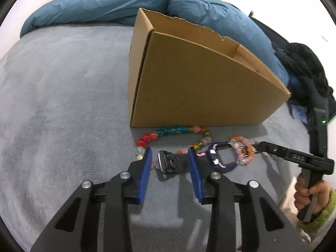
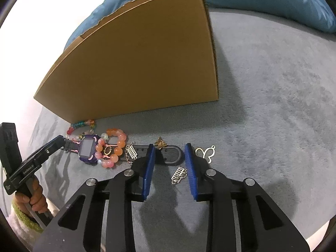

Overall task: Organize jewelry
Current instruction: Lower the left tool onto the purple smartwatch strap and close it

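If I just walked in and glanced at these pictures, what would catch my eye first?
Most likely the big open cardboard box standing on the grey blanket, with a blue duvet bunched behind it. Right in front of the box lies a bright scatter of jewelry: a multicoloured bead necklace, a purple watch and an orange bead bracelet. Two hand-held tools with blue fingers point down at the watch's black straps.

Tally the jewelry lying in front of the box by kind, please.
Beaded bracelets: 2, multicolour and orange-pink
Watches: 1, purple
Butterfly charms: 2, gold and silver outline
Silver ladder-shaped charms: 2
Rings: 1, gold
Total: 8
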The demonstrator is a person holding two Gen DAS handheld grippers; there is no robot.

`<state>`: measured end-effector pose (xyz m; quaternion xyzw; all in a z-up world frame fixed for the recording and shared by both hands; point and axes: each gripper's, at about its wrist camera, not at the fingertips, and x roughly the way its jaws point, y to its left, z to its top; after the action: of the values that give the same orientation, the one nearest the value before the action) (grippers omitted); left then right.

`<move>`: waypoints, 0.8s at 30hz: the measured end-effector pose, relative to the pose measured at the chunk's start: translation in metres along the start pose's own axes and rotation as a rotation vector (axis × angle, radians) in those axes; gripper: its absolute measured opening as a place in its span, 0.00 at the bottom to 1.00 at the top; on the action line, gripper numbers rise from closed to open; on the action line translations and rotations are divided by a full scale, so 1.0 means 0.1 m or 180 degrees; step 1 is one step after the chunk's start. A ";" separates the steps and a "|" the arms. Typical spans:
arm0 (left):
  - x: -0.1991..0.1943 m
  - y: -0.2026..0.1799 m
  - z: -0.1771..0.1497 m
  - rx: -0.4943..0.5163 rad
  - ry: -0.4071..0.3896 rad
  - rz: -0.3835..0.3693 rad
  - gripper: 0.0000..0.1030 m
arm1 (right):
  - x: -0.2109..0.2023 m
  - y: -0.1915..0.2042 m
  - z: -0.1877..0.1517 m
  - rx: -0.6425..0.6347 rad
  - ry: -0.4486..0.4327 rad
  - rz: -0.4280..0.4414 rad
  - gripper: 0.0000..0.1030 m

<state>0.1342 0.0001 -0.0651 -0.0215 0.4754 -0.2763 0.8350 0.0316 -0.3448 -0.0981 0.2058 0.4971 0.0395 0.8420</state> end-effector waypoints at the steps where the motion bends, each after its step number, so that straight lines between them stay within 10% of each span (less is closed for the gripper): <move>1: 0.01 0.01 -0.01 -0.0016 0.0033 -0.0036 0.33 | 0.00 -0.03 0.00 0.0032 0.0014 0.0045 0.26; 12: 0.00 0.05 0.00 -0.0241 0.0092 -0.0361 0.33 | -0.10 -0.35 0.12 0.0257 0.0002 0.0500 0.23; 24: 0.05 0.01 0.05 -0.0248 0.0227 0.0060 0.08 | -0.25 -0.30 0.07 0.0244 -0.0040 0.0409 0.03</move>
<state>0.1411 -0.0026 -0.0664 -0.0396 0.5155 -0.2502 0.8186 0.0206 -0.3812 -0.0864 0.2696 0.4788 0.0731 0.8323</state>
